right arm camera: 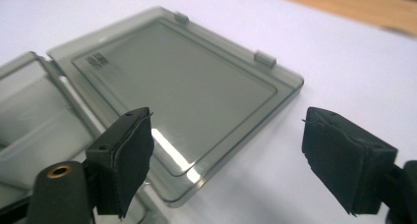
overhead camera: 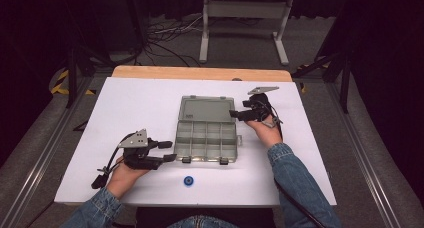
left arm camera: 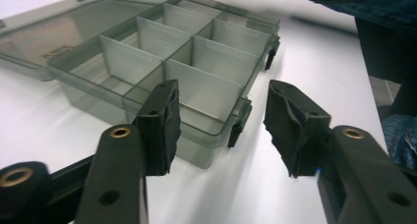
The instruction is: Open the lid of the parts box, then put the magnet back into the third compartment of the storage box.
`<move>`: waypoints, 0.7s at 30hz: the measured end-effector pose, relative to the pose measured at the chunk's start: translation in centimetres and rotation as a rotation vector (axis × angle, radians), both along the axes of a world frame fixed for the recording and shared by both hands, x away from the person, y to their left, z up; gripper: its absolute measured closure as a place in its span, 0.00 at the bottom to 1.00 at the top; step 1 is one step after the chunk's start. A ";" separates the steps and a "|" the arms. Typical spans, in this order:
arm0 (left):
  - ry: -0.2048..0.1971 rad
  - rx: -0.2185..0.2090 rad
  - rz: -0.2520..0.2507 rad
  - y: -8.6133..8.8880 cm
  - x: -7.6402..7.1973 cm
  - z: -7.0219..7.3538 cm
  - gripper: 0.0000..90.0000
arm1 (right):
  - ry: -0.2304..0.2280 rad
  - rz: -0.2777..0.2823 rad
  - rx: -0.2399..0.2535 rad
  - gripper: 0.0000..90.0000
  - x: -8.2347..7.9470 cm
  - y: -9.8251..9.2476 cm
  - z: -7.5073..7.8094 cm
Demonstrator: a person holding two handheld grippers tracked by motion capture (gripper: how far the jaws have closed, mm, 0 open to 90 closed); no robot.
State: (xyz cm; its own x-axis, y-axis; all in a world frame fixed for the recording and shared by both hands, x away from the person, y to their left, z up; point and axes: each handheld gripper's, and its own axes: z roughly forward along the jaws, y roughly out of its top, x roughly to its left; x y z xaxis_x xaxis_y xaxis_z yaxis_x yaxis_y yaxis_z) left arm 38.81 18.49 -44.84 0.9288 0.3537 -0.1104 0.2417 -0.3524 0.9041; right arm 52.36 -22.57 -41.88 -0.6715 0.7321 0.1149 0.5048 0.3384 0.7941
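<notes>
The box (overhead camera: 207, 136) lay mid-table with its lid (overhead camera: 206, 108) folded flat on the far side, leaving the compartments accessible. The left gripper (overhead camera: 169, 151) rested at the box's near-left corner, jaws spread and holding nothing. The right gripper (overhead camera: 233, 114) hovered at the lid's right edge, jaws spread and empty. A blue ring (overhead camera: 188, 180) sat near the front edge, probably awaiting loading.

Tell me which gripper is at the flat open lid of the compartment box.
The right gripper, at the lid of the translucent grey plastic compartment box; the left gripper sits at the box's front corner instead.
</notes>
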 end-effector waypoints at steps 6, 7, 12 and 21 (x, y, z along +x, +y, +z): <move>-0.012 0.003 0.039 1.1 -0.4 0.6 0.46 | -0.070 0.034 0.012 0.22 -1.9 -0.1 2.1; -0.010 0.004 0.046 1.4 -0.5 0.7 0.45 | -0.077 0.040 0.015 0.22 -2.2 -0.1 2.3; -0.020 0.000 0.073 2.6 -1.0 1.0 0.41 | -0.111 0.078 0.025 0.21 -3.6 0.2 3.2; -0.023 -0.023 0.116 4.4 -1.3 1.3 0.37 | -0.143 0.152 0.049 0.20 -5.9 1.3 4.1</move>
State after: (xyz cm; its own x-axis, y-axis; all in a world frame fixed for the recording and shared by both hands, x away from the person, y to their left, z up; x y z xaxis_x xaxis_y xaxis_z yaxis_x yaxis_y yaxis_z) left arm 37.55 22.92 -43.54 0.8840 0.4568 -0.0992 0.2591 -0.3021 0.9174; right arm 46.50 -21.23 -37.80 -0.7860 0.6167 0.0436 0.3319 0.3614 0.8713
